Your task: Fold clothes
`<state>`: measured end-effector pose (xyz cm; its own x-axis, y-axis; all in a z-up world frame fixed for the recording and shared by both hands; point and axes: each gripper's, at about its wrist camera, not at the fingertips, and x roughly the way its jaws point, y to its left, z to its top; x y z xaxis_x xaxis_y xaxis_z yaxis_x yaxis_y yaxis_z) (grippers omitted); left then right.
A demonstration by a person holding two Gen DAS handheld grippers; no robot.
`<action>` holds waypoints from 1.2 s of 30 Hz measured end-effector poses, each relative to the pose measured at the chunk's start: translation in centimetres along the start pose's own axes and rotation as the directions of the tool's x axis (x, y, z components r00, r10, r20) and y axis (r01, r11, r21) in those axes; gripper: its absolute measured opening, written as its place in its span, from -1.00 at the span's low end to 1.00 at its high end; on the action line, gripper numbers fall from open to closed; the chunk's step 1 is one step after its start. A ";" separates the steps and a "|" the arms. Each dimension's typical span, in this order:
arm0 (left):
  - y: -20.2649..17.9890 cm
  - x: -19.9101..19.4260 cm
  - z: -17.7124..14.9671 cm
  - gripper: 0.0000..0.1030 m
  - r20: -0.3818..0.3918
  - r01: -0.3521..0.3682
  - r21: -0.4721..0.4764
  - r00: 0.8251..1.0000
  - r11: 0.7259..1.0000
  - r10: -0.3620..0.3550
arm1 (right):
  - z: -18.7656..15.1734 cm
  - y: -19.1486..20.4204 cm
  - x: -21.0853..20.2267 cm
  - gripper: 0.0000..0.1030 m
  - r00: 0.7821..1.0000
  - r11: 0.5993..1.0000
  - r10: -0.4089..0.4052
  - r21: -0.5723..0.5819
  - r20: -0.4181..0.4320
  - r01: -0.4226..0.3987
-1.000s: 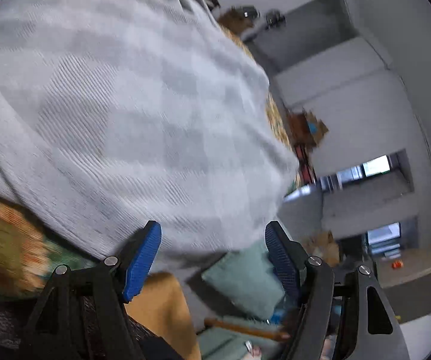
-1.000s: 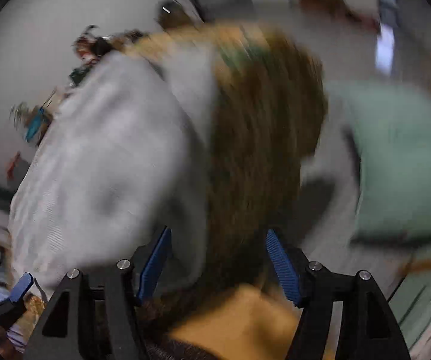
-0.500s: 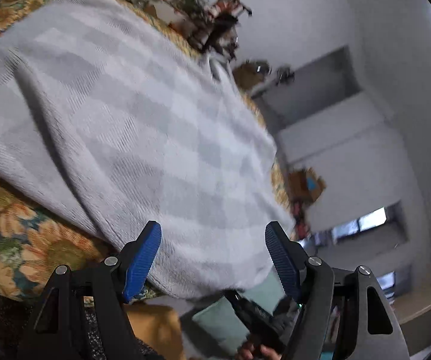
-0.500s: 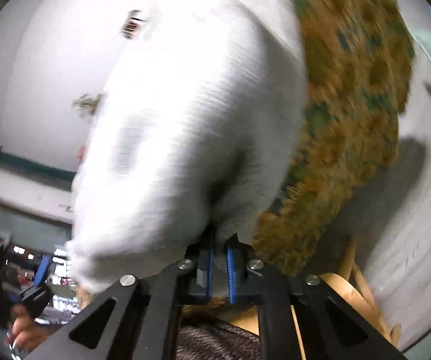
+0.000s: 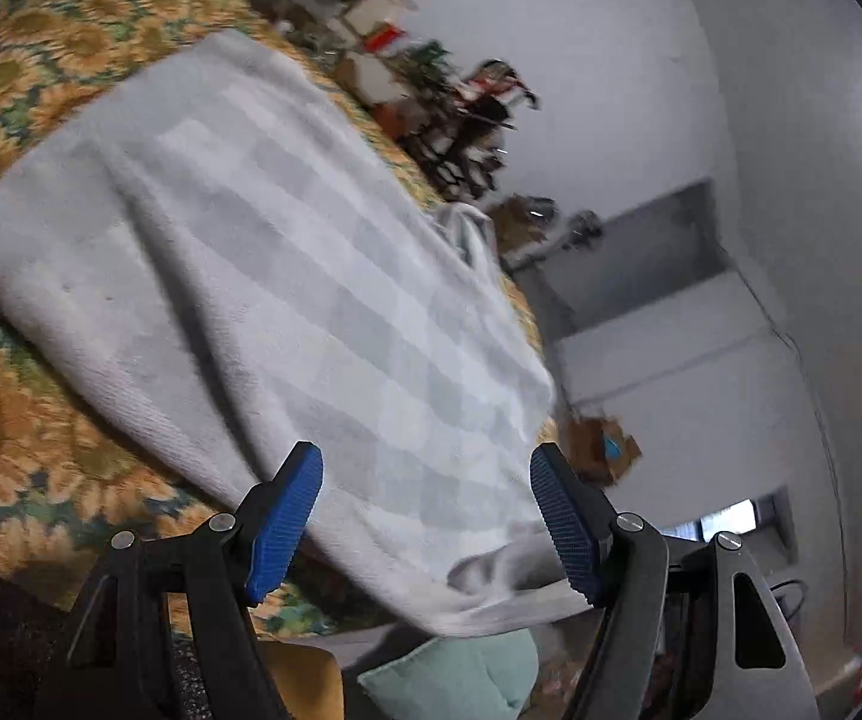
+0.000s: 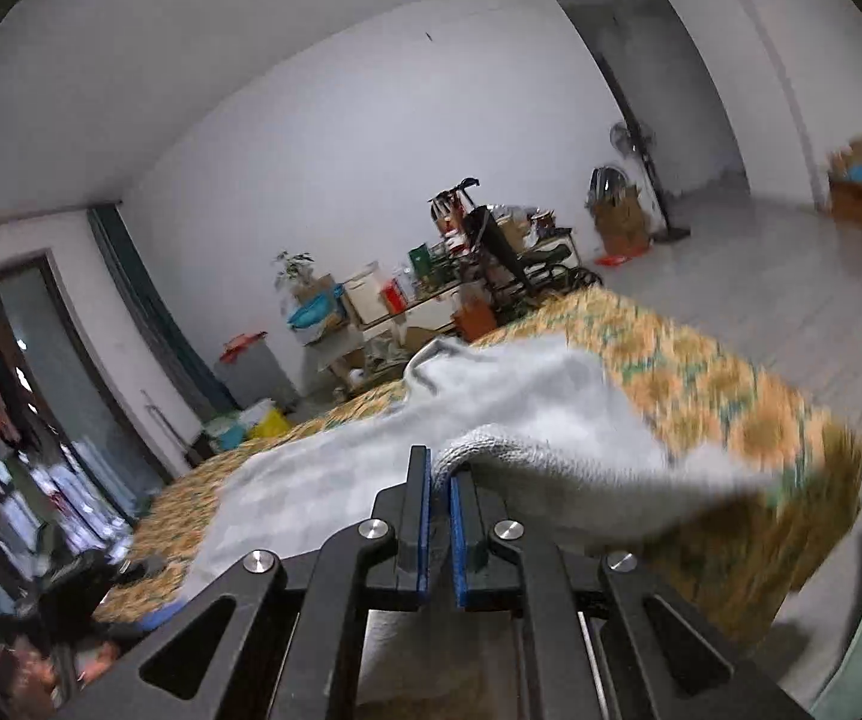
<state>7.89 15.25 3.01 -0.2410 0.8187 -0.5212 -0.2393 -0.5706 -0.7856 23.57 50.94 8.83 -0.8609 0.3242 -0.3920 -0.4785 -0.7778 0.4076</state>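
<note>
The right gripper (image 6: 438, 468) pinches the gray cloth (image 6: 526, 414) at its edge, lifting it off the bed (image 6: 700, 372). The left gripper (image 5: 428, 480) is spread wide, holding nothing.

It looked like a lived-in home: a sunflower-print spread (image 6: 724, 384) covered the bed, cardboard boxes (image 6: 616, 219) and a standing fan (image 6: 640, 144) lined white walls

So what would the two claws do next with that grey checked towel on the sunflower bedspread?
Probably the open left gripper moves in and closes on the near edge of the grey checked towel, since the right gripper already pinches an edge, lifted off the sunflower bedspread. Two held points let it fold evenly.
</note>
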 end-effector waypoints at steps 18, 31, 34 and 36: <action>2.8 4.2 7.6 0.40 -0.018 -0.454 -0.206 0.888 0.867 0.460 | 3.4 -3.0 19.4 -0.04 0.936 0.964 -0.260 -0.005 -0.239 0.266; 2.2 9.0 7.7 -0.87 -0.070 -0.619 0.015 0.783 0.785 0.618 | -7.5 11.4 20.4 0.32 0.894 0.902 0.057 -0.362 -0.445 -0.237; 4.3 7.1 7.9 -0.90 -0.026 -0.540 -0.120 0.840 0.833 0.542 | -8.1 11.7 21.0 0.32 0.875 0.903 0.100 -0.325 -0.474 -0.279; 4.8 6.1 8.3 -0.91 0.004 -0.502 -0.168 0.860 0.848 0.510 | -7.8 11.7 20.7 0.32 0.879 0.903 0.103 -0.326 -0.466 -0.279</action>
<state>-2.55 16.95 -1.18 -0.3330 0.4130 -0.8477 0.0757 -0.8844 -0.4606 1.45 44.33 -0.98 -0.7255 -0.0462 -0.6866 -0.1357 -0.9686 0.2085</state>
